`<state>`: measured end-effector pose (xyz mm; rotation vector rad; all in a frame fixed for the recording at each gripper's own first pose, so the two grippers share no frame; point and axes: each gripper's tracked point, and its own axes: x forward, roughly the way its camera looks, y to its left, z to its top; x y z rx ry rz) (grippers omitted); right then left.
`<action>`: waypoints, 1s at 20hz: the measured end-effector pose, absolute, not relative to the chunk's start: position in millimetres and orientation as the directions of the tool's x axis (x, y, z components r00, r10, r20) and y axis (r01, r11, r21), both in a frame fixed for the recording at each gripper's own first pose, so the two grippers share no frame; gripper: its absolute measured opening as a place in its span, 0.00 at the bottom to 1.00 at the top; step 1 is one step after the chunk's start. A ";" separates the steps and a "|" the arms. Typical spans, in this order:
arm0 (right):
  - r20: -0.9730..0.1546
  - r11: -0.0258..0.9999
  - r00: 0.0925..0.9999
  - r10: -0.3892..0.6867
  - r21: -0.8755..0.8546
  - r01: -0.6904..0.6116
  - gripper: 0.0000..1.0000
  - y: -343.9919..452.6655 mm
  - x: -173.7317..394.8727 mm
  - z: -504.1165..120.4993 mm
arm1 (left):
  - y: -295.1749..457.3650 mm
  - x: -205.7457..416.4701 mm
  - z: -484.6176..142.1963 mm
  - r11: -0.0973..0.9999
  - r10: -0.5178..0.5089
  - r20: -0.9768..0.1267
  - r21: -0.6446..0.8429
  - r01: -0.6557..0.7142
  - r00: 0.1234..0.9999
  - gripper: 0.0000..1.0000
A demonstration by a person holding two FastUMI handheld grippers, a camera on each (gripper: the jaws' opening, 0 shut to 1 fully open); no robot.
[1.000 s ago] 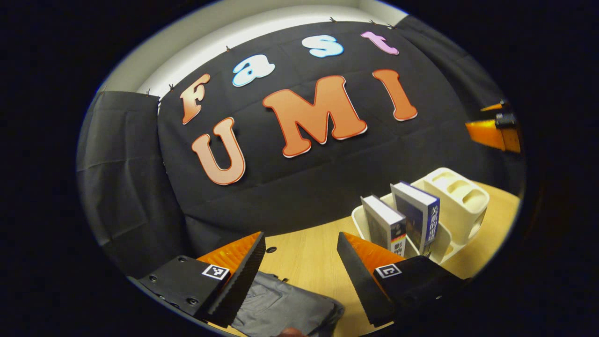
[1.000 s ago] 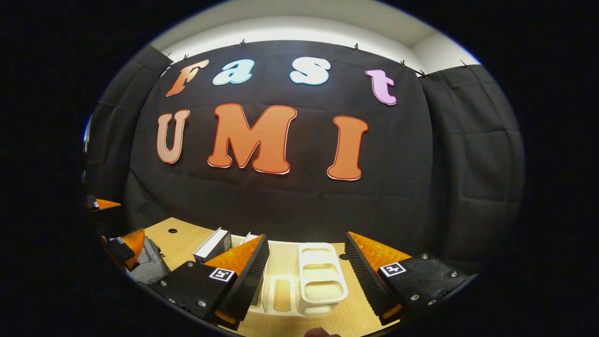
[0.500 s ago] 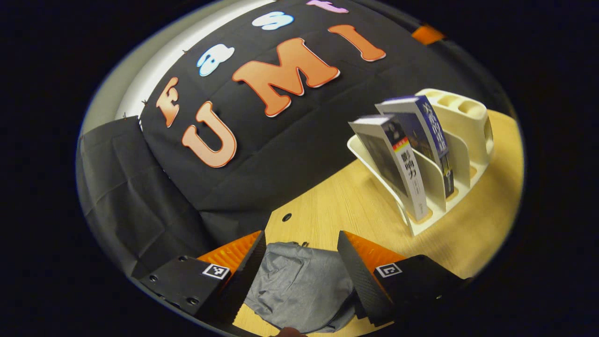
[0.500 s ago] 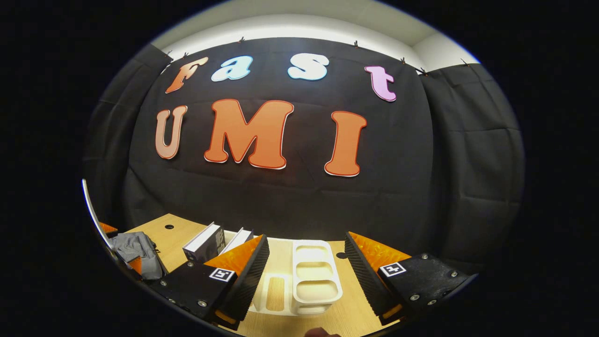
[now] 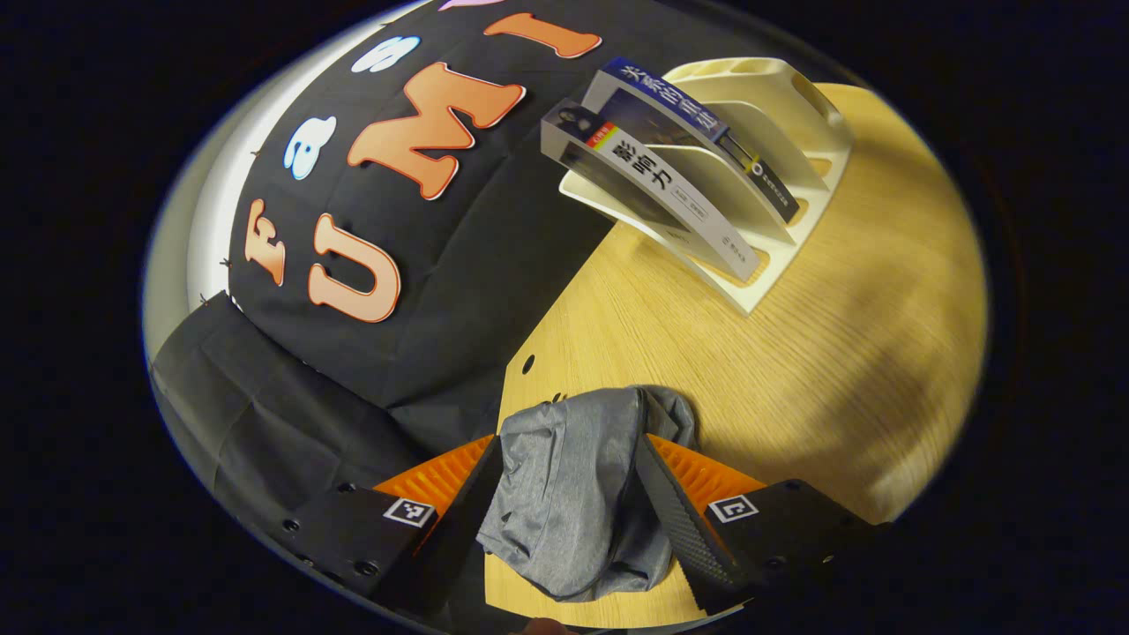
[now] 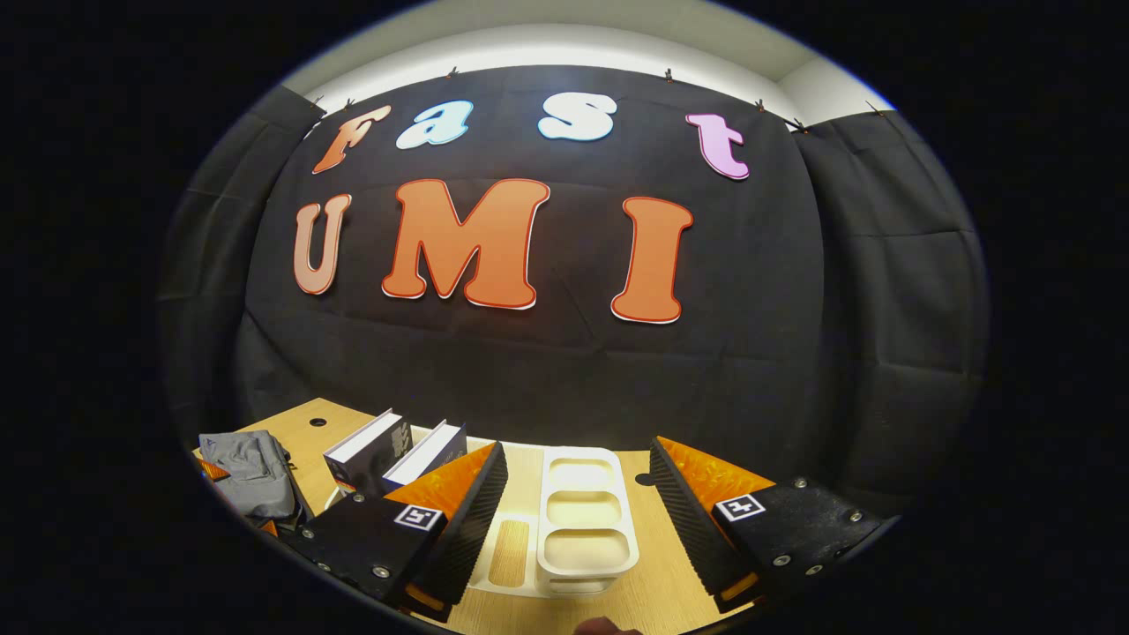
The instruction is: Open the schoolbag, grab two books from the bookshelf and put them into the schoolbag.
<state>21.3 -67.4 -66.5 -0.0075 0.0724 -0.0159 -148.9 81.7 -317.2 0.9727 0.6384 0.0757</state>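
The grey schoolbag (image 5: 573, 503) lies crumpled on the wooden table (image 5: 838, 353). My left gripper (image 5: 569, 441) is open and hangs low over the bag, whose top fold reaches up between the fingers. Farther back a white bookshelf (image 5: 785, 150) holds two leaning books, a grey-white one (image 5: 670, 194) and a blue one (image 5: 679, 110). In the right gripper view my right gripper (image 6: 578, 445) is open and empty above the bookshelf (image 6: 582, 529). The two books (image 6: 366, 450) (image 6: 429, 454) stand left of it, and the schoolbag (image 6: 251, 467) lies at the far left.
Black cloth walls close the booth behind and beside the table. A small round hole (image 5: 527, 363) is in the tabletop near the wall. Bare wood (image 5: 882, 291) stretches to the right of the bag and in front of the shelf.
My left gripper has tipped down and come in over the schoolbag, which now sits between its fingers. The right gripper has barely shifted and stays open.
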 end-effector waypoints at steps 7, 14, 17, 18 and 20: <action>-0.065 1.000 0.998 0.004 0.018 -0.003 0.97 -72.3 28.0 -68.6 | 113.0 -172.3 -332.6 0.410 0.473 -0.407 0.887 0.213 0.781 0.94; -0.072 0.999 0.997 -0.003 0.045 0.006 0.97 -88.8 28.2 -76.5 | 127.2 -161.4 -332.4 0.378 0.510 -0.394 0.901 0.212 0.765 0.90; -0.077 0.998 0.996 -0.033 0.054 0.037 0.97 -100.8 30.1 -81.8 | 144.2 -147.0 -323.8 0.393 0.525 -0.393 0.899 0.194 0.755 0.87; -0.083 0.997 0.996 -0.043 0.063 0.048 0.97 -104.5 29.3 -84.5 | 148.4 -142.3 -324.0 0.400 0.530 -0.402 0.895 0.198 0.747 0.87; -0.087 0.995 0.994 -0.062 0.079 0.068 0.97 -111.9 26.1 -87.1 | 157.1 -133.4 -331.6 0.408 0.530 -0.429 0.885 0.223 0.732 0.82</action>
